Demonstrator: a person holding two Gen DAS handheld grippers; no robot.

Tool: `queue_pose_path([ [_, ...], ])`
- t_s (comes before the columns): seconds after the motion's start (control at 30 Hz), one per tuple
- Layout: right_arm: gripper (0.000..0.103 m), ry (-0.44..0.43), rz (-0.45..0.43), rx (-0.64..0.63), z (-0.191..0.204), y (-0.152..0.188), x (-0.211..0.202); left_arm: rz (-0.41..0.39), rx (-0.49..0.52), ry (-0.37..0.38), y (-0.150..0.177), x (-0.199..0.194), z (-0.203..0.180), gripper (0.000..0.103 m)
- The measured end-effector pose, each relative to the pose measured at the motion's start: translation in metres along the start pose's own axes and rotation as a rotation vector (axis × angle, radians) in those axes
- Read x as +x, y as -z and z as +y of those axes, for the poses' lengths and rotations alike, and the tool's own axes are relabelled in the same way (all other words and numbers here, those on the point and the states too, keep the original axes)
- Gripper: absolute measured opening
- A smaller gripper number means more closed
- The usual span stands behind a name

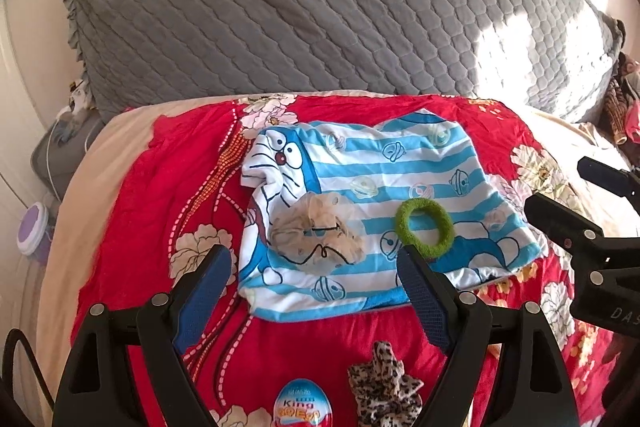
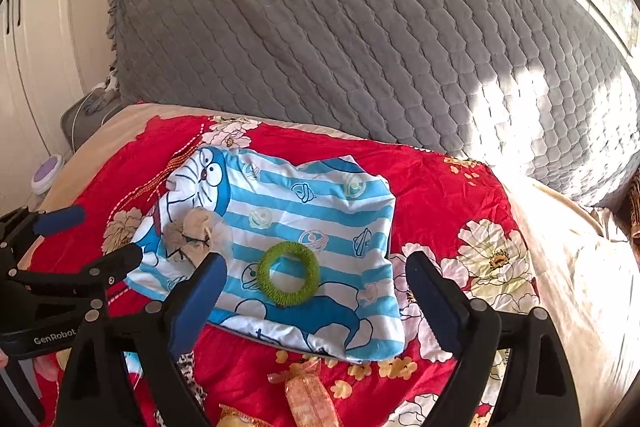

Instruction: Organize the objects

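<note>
A blue-and-white striped cartoon cloth point(image 1: 360, 187) point(image 2: 304, 211) lies flat on a red floral quilt point(image 1: 160, 187). On the cloth rest a beige sheer scrunchie point(image 1: 316, 235) point(image 2: 192, 231) and a fuzzy green hair ring point(image 1: 424, 227) point(image 2: 288, 275). My left gripper point(image 1: 314, 263) hovers open above the near edge of the cloth, in front of the beige scrunchie, holding nothing. My right gripper point(image 2: 316, 267) also stands open and holds nothing, with the green ring lying between its spread fingers in its own view. Each gripper shows at the edge of the other's view.
A leopard-print scrunchie point(image 1: 380, 387) and a King chocolate egg point(image 1: 302, 407) lie on the quilt near the front. Orange snack packets point(image 2: 308, 395) sit below the cloth. A grey quilted cover point(image 1: 320, 7) rises behind. A purple-lidded tub point(image 1: 34, 227) is on the left floor.
</note>
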State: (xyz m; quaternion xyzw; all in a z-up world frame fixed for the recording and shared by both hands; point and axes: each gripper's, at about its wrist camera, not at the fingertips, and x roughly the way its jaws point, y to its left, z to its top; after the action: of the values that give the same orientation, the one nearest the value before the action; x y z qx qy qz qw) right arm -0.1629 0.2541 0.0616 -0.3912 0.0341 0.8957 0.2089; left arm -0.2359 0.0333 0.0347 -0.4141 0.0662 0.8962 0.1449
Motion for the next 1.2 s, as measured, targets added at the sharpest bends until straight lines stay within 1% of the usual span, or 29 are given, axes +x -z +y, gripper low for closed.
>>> queue_pose_path([
  [0.67,0.091,0.02,-0.045,-0.04,-0.004,0.012,-0.06,-0.016,0.046,-0.011,0.026,-0.051,-0.017,0.086],
  [1.07,0.091,0.018,-0.05,-0.045,-0.011,0.028,-0.085,-0.034,0.04,-0.011,0.033,-0.082,-0.027,0.086],
  [1.2,0.093,0.017,-0.048,-0.047,-0.012,0.035,-0.089,-0.029,0.049,-0.013,0.038,-0.089,-0.031,0.086],
])
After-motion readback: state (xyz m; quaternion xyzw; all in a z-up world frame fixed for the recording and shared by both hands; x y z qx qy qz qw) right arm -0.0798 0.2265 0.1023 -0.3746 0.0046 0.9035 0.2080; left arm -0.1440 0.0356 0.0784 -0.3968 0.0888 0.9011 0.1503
